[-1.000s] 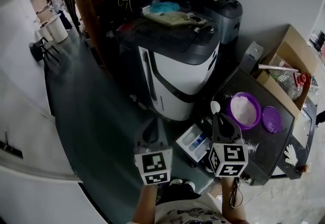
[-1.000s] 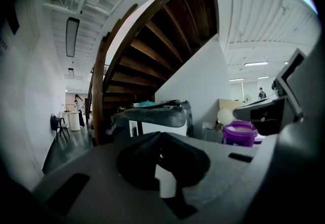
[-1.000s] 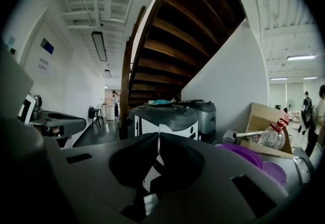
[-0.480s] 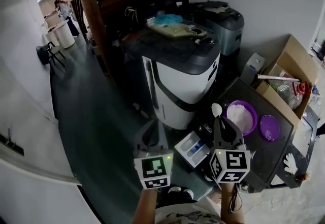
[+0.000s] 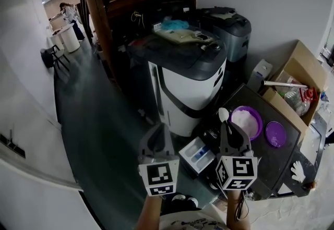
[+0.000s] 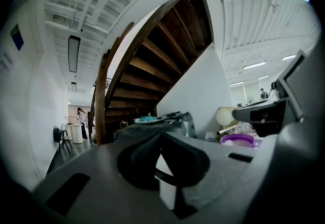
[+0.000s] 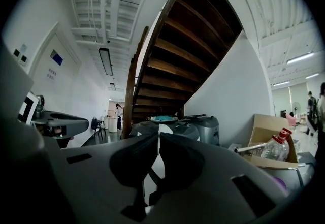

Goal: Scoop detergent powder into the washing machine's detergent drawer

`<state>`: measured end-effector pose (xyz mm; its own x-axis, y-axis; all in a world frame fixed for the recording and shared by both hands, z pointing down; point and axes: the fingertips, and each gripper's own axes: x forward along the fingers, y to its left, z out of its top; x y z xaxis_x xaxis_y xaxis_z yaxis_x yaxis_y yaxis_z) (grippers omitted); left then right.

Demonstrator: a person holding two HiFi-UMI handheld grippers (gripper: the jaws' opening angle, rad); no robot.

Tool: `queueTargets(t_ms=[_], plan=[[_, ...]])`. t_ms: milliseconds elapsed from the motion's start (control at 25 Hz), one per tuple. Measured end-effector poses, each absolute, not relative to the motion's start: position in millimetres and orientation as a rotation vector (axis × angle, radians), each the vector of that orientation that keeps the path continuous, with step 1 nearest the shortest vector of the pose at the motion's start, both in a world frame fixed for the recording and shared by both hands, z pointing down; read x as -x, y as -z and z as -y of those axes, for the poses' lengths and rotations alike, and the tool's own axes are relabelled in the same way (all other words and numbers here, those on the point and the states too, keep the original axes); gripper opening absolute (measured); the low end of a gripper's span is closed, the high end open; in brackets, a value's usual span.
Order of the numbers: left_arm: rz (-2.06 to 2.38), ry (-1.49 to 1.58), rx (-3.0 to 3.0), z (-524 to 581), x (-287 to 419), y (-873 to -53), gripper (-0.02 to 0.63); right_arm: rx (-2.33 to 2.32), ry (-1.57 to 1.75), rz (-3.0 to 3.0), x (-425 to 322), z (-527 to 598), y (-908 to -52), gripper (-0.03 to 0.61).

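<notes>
Left gripper (image 5: 158,132): held closed, nothing gripped. Right gripper (image 5: 228,129): clamped on a white spoon (image 5: 223,115). Detergent drawer (image 5: 198,152): seen between the two grippers, at 6 o'clock of the washing machine (image 5: 188,77). Purple powder bowl (image 5: 246,121): set on the dark surface (image 5: 263,164), at 1 o'clock of the right gripper.

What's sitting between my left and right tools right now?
The white detergent drawer lies between the left tool and the right tool, which holds a white spoon. The head view shows it.
</notes>
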<state>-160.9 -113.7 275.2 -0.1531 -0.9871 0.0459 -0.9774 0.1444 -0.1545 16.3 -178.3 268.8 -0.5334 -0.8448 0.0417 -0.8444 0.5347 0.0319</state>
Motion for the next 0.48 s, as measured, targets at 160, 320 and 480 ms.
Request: queueTargets(t_ms=[160,320,480], plan=[[-2.326,0.22,1.996,109.8,159.1,-271.4,0.002,-1.489,0.007,2.71,-17.8,174.8,-267.6,0.021],[-2.329,0.22,1.994,108.1,158.8,-273.5,0.002,-1.477,0.008,2.714,-16.6,171.1,-269.8,0.021],[-2.335,0.222,1.997,107.1,159.0,-275.9,0.002,-1.475,0.016,2.708,-16.8,169.3,-271.1,0.021]])
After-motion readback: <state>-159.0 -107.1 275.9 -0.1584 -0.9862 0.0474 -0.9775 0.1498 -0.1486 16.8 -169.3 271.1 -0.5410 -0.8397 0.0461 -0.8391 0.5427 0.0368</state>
